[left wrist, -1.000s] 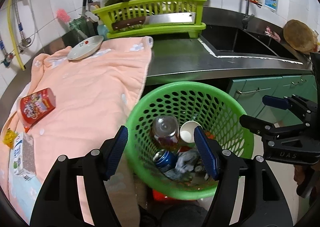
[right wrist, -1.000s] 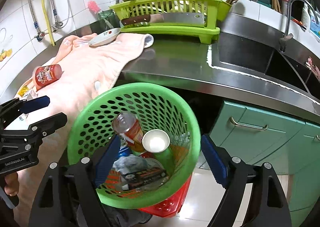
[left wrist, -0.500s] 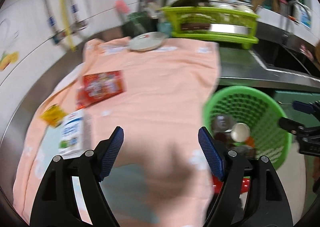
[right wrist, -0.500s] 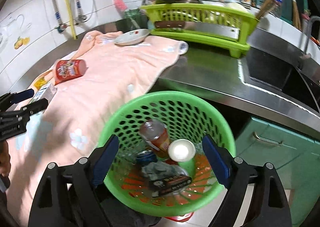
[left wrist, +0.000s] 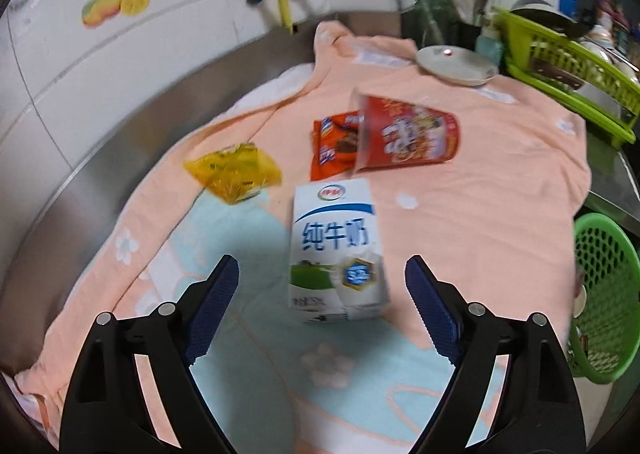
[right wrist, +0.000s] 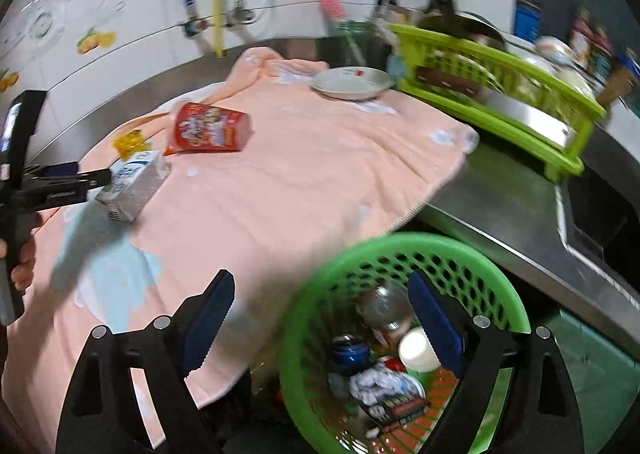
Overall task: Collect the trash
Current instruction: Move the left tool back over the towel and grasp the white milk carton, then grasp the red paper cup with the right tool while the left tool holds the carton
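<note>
Peach towel (left wrist: 480, 190) covers the desk (right wrist: 512, 190) under both claws. Just below the right claw (right wrist: 320, 318) stands the green basket (right wrist: 516, 294) of trash; its jaws have just been opening and are spread, empty. The left claw (left wrist: 320, 302), also just opening, gapes with nothing pinched; the milk carton (left wrist: 336, 250) lies right ahead of it, the red cup (left wrist: 404, 138), red wrapper (left wrist: 332, 146) and yellow wrapper (left wrist: 232, 170) farther on

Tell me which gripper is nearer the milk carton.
Left. The left gripper hangs open right over the milk carton; the right gripper is open farther off, by the green basket.
</note>
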Action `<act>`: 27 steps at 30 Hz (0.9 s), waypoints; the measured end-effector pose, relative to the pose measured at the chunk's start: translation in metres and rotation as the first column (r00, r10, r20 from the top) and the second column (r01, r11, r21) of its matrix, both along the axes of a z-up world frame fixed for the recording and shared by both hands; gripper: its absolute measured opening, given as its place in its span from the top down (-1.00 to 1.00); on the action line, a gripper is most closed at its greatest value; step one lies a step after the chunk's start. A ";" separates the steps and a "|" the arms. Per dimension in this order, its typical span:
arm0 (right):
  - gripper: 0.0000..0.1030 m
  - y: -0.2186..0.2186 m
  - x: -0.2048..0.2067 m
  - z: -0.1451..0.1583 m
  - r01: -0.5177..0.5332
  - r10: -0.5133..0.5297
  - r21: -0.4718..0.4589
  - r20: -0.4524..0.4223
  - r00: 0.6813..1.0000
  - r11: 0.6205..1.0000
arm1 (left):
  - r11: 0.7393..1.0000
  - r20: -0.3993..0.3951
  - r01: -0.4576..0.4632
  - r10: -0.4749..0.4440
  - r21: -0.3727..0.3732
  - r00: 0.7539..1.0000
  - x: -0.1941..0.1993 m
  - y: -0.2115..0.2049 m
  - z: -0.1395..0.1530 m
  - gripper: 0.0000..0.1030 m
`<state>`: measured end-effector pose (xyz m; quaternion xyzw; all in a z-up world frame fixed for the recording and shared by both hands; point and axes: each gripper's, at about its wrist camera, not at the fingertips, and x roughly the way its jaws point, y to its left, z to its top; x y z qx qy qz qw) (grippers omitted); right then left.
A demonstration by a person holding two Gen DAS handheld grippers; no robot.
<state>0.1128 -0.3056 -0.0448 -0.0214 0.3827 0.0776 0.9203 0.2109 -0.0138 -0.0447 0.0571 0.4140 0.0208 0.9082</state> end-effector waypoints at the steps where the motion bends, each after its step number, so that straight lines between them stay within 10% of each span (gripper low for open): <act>1: -0.67 0.004 0.004 0.001 -0.019 0.019 -0.002 0.000 1.000 1.000 | 1.000 -0.011 -0.002 0.002 -0.009 1.000 0.004 0.003 -0.003 -0.63; 15: -0.72 0.079 0.095 0.003 -0.295 0.294 -0.137 -0.023 0.955 0.946 | 0.988 -0.097 0.055 -0.069 -0.145 0.993 0.040 0.013 -0.034 -0.38; 27: -0.74 0.153 0.179 -0.004 -0.518 0.518 -0.267 -0.077 0.852 0.813 | 0.981 -0.078 0.129 -0.142 -0.148 0.987 0.046 0.014 -0.037 -0.24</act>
